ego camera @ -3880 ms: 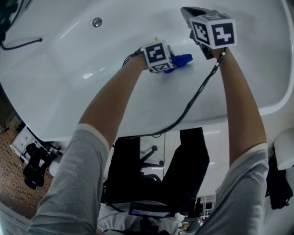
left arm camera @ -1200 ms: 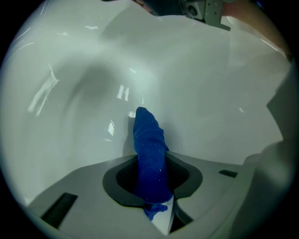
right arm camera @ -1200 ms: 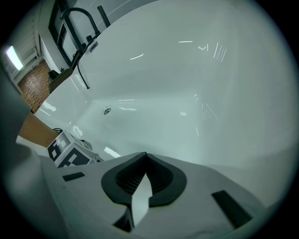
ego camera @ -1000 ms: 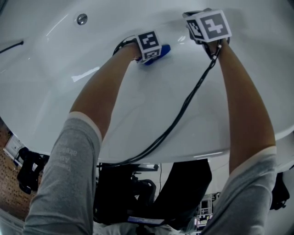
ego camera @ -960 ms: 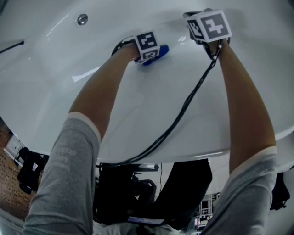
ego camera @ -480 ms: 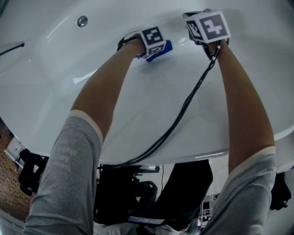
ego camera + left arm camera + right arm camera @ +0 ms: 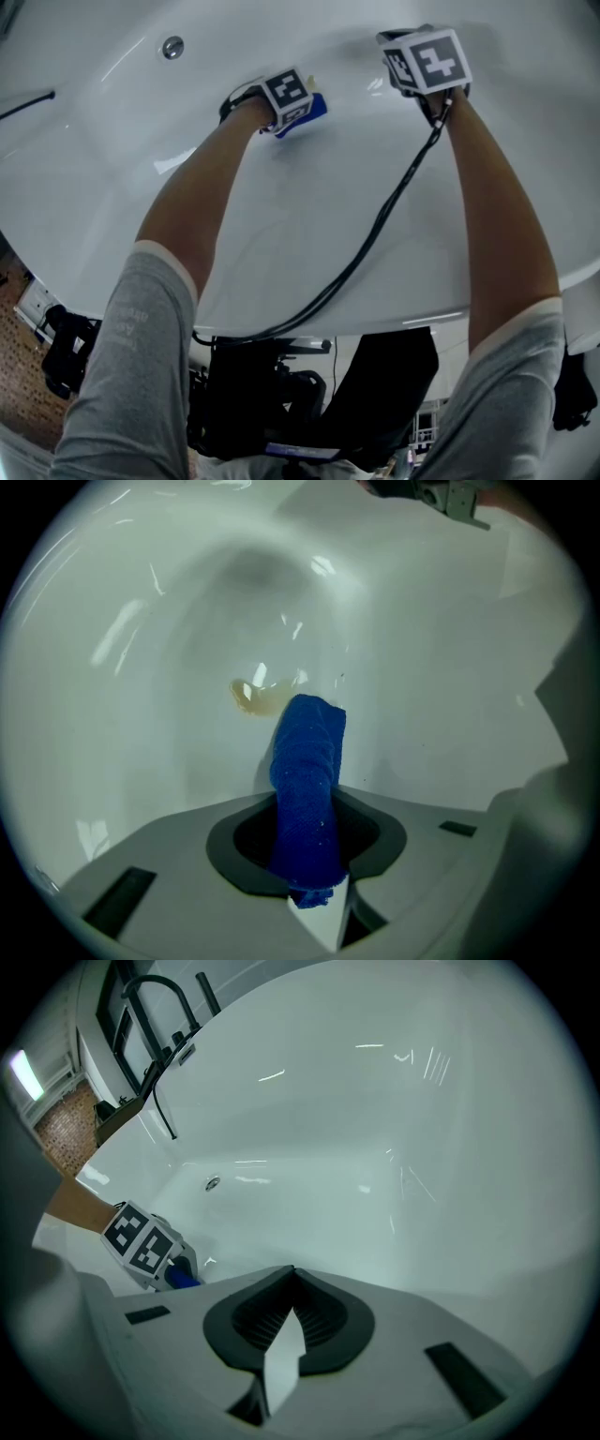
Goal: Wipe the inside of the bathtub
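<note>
Two hand-held grippers reach into the bathtub. The left hand-held gripper clamps a rolled blue cloth, its tip just short of a yellowish patch, possibly residue. The right hand-held gripper is closed and empty. Pressing hard could buckle the cloth, so the jaws scrape the tub.

light: bright, even, cool white | glare: white streaks on the glossy bathtub walls | shadow: soft grey beside the blue cloth | edges: strong fisheye bend, black corners in both gripper views | focus: nearest foreground soft
</note>
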Demonstrator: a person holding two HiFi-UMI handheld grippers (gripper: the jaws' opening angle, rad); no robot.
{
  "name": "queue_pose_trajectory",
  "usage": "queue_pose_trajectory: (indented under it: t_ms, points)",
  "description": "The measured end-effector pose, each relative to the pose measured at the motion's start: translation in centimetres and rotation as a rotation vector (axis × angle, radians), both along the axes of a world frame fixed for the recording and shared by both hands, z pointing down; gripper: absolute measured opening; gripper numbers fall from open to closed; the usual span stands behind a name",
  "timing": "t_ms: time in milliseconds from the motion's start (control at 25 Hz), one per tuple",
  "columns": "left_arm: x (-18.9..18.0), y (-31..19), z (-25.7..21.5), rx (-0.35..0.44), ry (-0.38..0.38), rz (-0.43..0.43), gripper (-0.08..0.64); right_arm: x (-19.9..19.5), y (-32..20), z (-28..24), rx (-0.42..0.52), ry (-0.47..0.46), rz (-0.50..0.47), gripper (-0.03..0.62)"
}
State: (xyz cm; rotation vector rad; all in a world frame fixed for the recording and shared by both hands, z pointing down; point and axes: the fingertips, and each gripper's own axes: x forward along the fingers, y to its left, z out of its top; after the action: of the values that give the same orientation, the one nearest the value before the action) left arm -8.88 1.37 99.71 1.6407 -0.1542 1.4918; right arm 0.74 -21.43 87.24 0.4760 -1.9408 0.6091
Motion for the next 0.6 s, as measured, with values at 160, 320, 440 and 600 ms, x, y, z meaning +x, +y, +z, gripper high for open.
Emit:
queue_pose_trajectory:
  t_ms: [160,320,440,600]
  points:
    - [-0.6,-3.3,-0.2,0.064,-0.066,0.011,0.114,-0.1,-0.5,0.1,0.007,-0.002,0.016,0.009]
    - [0.2,-6.9,-0.5,0.138,-0.084,0.020,0.114,0.2,-0.2,-0.1,0.008,-0.004,0.015,0.009]
    - [-0.8,-8.0,-0.5,0.198,-0.120,0.024,0.114,0.2,-0.1,0.1,0.013,-0.004,0.013,0.009]
    - [-1.6,-8.3,-0.5,0.256,-0.146,0.052,0.114,-0.1,-0.6,0.1,0.023,-0.001,0.018,0.009]
